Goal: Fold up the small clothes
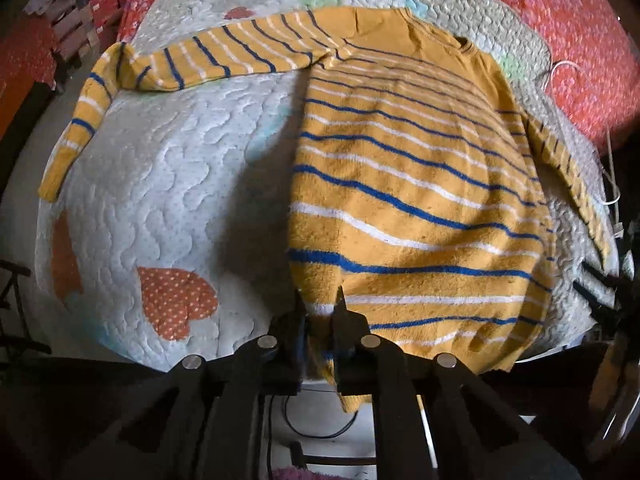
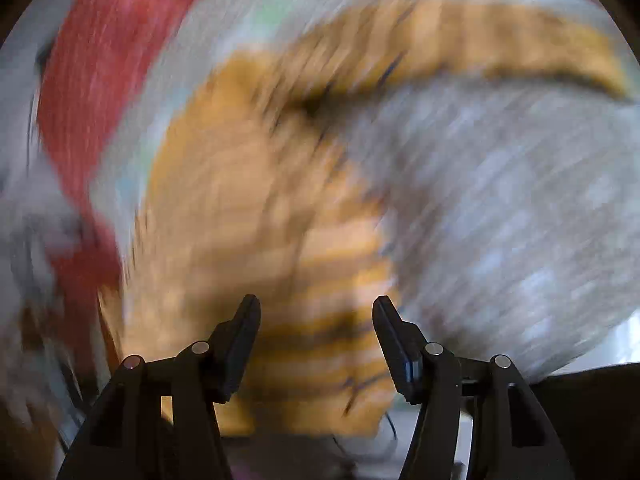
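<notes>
A bed point(image 1: 580, 20) draped in a red patterned cover carries a pale quilt point(image 1: 168, 184) stitched in wavy lines and dotted with orange hearts, and on that quilt a yellow sweater point(image 1: 400, 184) with blue and white stripes lies spread flat, neckline toward the far side, one sleeve point(image 1: 208, 60) stretched out to the left in the left wrist view and bending down over the quilt's edge. The sweater's hem hangs a little past the near edge of the bed. The left hand-held gripper point(image 1: 320, 304) points steeply down at that hem, its jaws drawn almost together and clenched on the near left corner of the sweater, a fold of striped cloth pinched between the pads. The right wrist view is heavily smeared by motion: the right hand-held gripper point(image 2: 316, 308) stands with its jaws well apart and nothing pressed between them, tilted down over the sweater's yellow cloth point(image 2: 240, 220), with the quilt to its right and the red cover to its upper left. Whether its fingertips touch the cloth cannot be told through the blur.
</notes>
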Available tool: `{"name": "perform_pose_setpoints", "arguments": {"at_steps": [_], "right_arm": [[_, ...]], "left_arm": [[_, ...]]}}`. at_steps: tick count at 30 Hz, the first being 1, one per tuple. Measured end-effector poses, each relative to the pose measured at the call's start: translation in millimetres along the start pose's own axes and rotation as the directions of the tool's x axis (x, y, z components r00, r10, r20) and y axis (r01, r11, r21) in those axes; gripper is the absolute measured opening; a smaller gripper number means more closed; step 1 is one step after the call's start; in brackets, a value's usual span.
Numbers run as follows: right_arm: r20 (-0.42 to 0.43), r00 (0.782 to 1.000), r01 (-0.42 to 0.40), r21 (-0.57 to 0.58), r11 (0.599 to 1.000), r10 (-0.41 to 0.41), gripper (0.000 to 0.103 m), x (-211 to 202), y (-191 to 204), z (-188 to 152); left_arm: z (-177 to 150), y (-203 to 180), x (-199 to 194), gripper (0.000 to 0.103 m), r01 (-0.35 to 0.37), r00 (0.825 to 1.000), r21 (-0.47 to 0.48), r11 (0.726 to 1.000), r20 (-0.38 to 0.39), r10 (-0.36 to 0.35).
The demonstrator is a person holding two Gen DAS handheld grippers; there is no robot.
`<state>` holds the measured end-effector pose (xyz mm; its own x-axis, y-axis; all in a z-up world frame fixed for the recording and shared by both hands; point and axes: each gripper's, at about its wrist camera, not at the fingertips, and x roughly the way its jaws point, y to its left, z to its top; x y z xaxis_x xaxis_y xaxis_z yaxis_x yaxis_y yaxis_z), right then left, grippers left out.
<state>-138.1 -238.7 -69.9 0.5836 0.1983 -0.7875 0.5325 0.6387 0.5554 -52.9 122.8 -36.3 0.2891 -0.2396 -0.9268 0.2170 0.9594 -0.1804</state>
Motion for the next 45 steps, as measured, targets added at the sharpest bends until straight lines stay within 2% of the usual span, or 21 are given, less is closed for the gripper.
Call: {"name": "perform_pose_setpoints", "arguments": {"at_steps": [2, 5, 7, 10, 12, 13, 14, 15, 16, 19, 22, 25, 29, 32, 34, 38, 41, 45], "right_arm": [[0.102, 0.993, 0.039, 0.158, 0.987, -0.055, 0.064, -34.7, -35.8, 29.8], [0.141, 0.975, 0.107, 0.385, 0.917, -0.173, 0.067, -61.5, -87.6, 61.7], [0.155, 0.967, 0.109, 0.467, 0.877, -0.202, 0.067, -63.9, -107.5, 76.0], [0.162, 0.972, 0.049, 0.566, 0.823, -0.169, 0.067, -48.1, -130.7, 91.0], [0.188, 0.968, 0.016, 0.610, 0.792, -0.164, 0.068, -45.5, -138.8, 93.9], [0.208, 0.964, -0.002, 0.621, 0.783, -0.163, 0.065, -45.3, -135.5, 97.2], [0.232, 0.961, -0.021, 0.607, 0.794, -0.152, 0.058, -48.3, -134.5, 101.9], [0.248, 0.957, -0.025, 0.585, 0.811, -0.149, 0.017, -52.0, -133.6, 106.7], [0.259, 0.957, -0.031, 0.544, 0.839, -0.133, 0.006, -56.0, -130.6, 116.3], [0.290, 0.946, -0.024, 0.514, 0.857, -0.147, 0.006, -77.1, -138.3, 126.8], [0.327, 0.917, 0.054, 0.463, 0.885, -0.227, 0.006, -105.5, -135.6, 145.5], [0.366, 0.864, 0.171, 0.431, 0.886, -0.345, 0.006, -138.9, -134.6, 165.2], [0.402, 0.816, 0.238, 0.422, 0.875, -0.416, 0.006, -167.3, -129.8, 189.9], [0.438, 0.810, 0.248, 0.349, 0.904, -0.391, 0.006, -178.0, -100.0, 203.5], [0.460, 0.814, 0.255, 0.264, 0.930, -0.354, 0.006, -179.1, -66.4, 208.1], [0.462, 0.858, 0.219, 0.071, 0.973, -0.227, 0.006, -162.2, 20.7, 208.4], [0.417, 0.898, 0.190, -0.085, 0.978, -0.138, 0.006, -135.6, 91.2, 199.0], [0.284, 0.958, 0.124, -0.282, 0.951, -0.041, 0.006, -74.5, 182.2, 171.2]], "left_arm": [[-1.1, -0.3, -9.3, 0.013, 0.025, 0.999, -0.003, 1.000, 0.027, -0.025], [-9.0, 3.2, -32.2, 0.013, 0.009, 0.994, 0.006, 1.000, 0.105, -0.009], [-9.1, 3.1, -44.7, 0.013, -0.001, 0.989, 0.024, 1.000, 0.151, -0.003], [-6.9, 2.3, -54.8, 0.016, 0.010, 0.983, 0.042, 0.999, 0.185, -0.018], [-5.1, 1.4, -58.4, 0.019, 0.006, 0.981, 0.048, 0.999, 0.196, -0.015], [-4.2, 0.7, -57.7, 0.019, 0.005, 0.980, 0.047, 0.999, 0.196, -0.014], [-0.9, -0.5, -57.4, 0.019, 0.008, 0.980, 0.044, 0.999, 0.198, -0.017], [1.5, -1.5, -57.9, 0.019, 0.011, 0.979, 0.043, 0.999, 0.201, -0.020], [2.5, -1.3, -59.2, 0.020, 0.011, 0.979, 0.044, 0.999, 0.205, -0.020], [7.4, -2.3, -58.3, 0.020, 0.007, 0.976, 0.048, 0.999, 0.215, -0.018], [12.3, -0.4, -55.8, 0.021, 0.009, 0.976, 0.045, 0.999, 0.216, -0.018], [16.7, 1.0, -54.8, 0.021, 0.008, 0.976, 0.049, 0.999, 0.219, -0.019], [25.6, 1.1, -56.0, 0.025, -0.010, 0.971, 0.061, 0.998, 0.240, -0.005], [35.3, 3.6, -55.9, 0.029, -0.008, 0.967, 0.058, 0.998, 0.256, -0.007], [42.6, 7.1, -54.1, 0.030, 0.003, 0.964, 0.049, 0.999, 0.266, -0.016], [57.4, 16.7, -47.0, 0.030, 0.017, 0.959, 0.027, 0.999, 0.281, -0.024], [68.4, 28.0, -39.1, 0.031, 0.031, 0.955, 0.012, 0.999, 0.295, -0.034], [79.7, 48.2, -24.7, 0.032, 0.047, 0.952, -0.015, 0.999, 0.303, -0.040]]}}
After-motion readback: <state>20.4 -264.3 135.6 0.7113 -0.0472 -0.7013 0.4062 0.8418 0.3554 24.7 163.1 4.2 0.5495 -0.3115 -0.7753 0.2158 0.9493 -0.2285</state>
